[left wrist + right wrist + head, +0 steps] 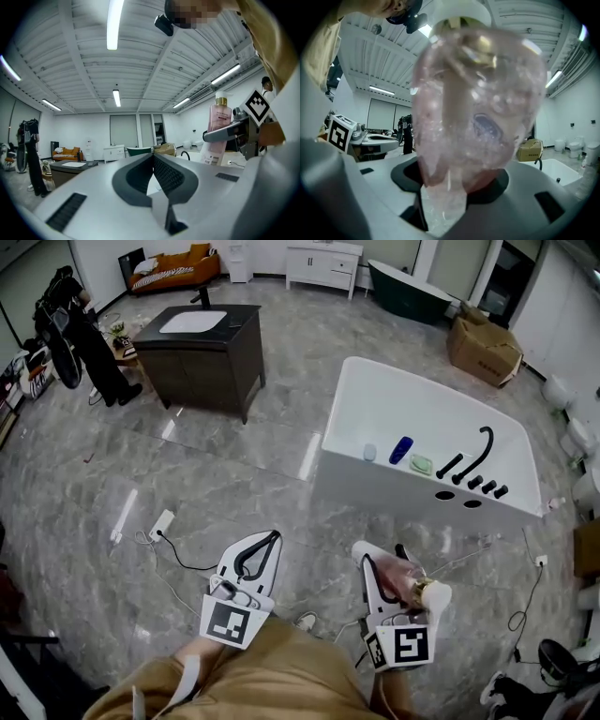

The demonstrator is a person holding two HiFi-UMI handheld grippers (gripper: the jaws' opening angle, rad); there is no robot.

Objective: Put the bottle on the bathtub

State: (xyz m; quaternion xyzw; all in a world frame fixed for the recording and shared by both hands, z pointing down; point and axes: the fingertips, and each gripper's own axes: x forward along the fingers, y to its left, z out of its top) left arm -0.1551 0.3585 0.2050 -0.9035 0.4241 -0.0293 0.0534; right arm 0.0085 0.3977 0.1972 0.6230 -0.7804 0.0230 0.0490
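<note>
A pink bottle (403, 577) with a gold collar and white cap is clamped in my right gripper (382, 566), low over the marble floor. Seen from the right gripper view, the bottle (478, 108) fills the picture, with the jaws closed on its lower end. My left gripper (272, 538) hangs beside it to the left, shut and empty; its pads (161, 171) meet with nothing between. The bottle (217, 133) stands upright at the right of the left gripper view. The white bathtub (375, 399) lies ahead and to the right, well apart from both grippers.
The tub's near rim carries a blue item (401, 449), a green soap (421, 464), a small grey item (369, 452) and a black faucet (476, 457). A dark vanity (202, 357), a person (84, 334), a cardboard box (483, 345) and a floor power strip (161, 524) with cables surround it.
</note>
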